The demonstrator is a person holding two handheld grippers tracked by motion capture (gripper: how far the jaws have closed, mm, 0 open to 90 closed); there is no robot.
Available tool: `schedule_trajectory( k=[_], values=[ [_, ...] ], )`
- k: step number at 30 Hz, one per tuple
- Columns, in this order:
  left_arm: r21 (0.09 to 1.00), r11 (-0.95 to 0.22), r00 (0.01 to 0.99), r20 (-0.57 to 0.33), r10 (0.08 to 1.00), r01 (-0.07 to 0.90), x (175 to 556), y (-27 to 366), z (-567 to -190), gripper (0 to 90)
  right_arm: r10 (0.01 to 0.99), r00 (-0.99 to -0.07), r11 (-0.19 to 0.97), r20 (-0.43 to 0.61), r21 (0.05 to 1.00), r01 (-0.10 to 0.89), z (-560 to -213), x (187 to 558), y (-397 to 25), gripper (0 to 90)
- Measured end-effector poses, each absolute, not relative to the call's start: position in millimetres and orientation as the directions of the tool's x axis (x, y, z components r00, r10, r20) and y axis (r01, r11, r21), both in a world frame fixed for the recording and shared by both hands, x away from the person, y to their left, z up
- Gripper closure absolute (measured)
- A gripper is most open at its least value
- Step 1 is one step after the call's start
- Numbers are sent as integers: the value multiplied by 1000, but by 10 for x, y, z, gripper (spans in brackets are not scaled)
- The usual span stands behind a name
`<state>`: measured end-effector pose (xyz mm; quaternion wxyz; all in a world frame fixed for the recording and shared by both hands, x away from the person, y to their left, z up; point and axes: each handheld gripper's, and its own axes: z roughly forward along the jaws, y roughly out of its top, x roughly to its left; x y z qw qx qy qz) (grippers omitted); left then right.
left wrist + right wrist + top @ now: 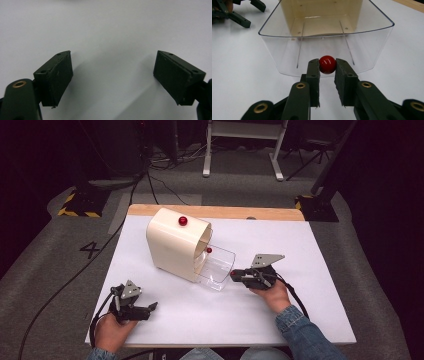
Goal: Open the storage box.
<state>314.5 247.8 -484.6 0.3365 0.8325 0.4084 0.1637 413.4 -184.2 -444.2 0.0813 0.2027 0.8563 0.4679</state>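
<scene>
a grey carpeted floor [50,265] surrounds the table; a black "4" [90,250] is marked on it to the left, and yellow-and-black hazard tape [79,211] edges a dark stand base. the table [300,250] has a smooth white top with a strip of bare wood [215,212] along its far edge.

on the table stands a cream box [172,245] with a rounded top and a glossy red knob [183,221] on its upper face. a clear plastic drawer [216,266] with curved walls is pulled out of its front toward the right gripper; a second red knob [327,64] sits on the drawer's front wall.

the right gripper [327,67], black and matte with brass-coloured rivets, is clenched on that knob, one jaw pressed to each side. its hand [274,295] wears a denim sleeve [302,332].

the left gripper [113,75] is released, jaws spread wide over bare white tabletop, at the near left corner and well apart from the box. its hand [112,330] is cut off by the bottom edge of the high view.
</scene>
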Motion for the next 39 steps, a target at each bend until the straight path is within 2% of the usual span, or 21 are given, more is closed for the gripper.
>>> schedule_trajectory(
  k=[11,17,22,30,39],
  values=[
    [694,-440,612,-3,791,571,3146,2478,-4845,159,430,-902,516,46,807,287,-4545,4103,-1911,725],
    [694,-439,613,-3,790,571,3146,2478,-4845,159,435,-900,543,32,788,290,-4592,4074,-1927,652],
    [694,-440,612,-3,791,571,3147,2478,-4845,159,433,-901,542,29,790,286,-4566,4046,-1966,632],
    [694,-440,612,-3,791,570,3146,2478,-4845,159,457,-889,527,-33,815,241,-4355,3947,-2038,604],
    [694,-439,612,-3,791,571,3146,2478,-4845,159,477,-879,489,-33,841,233,-4004,3867,-2050,590]
  ],
)
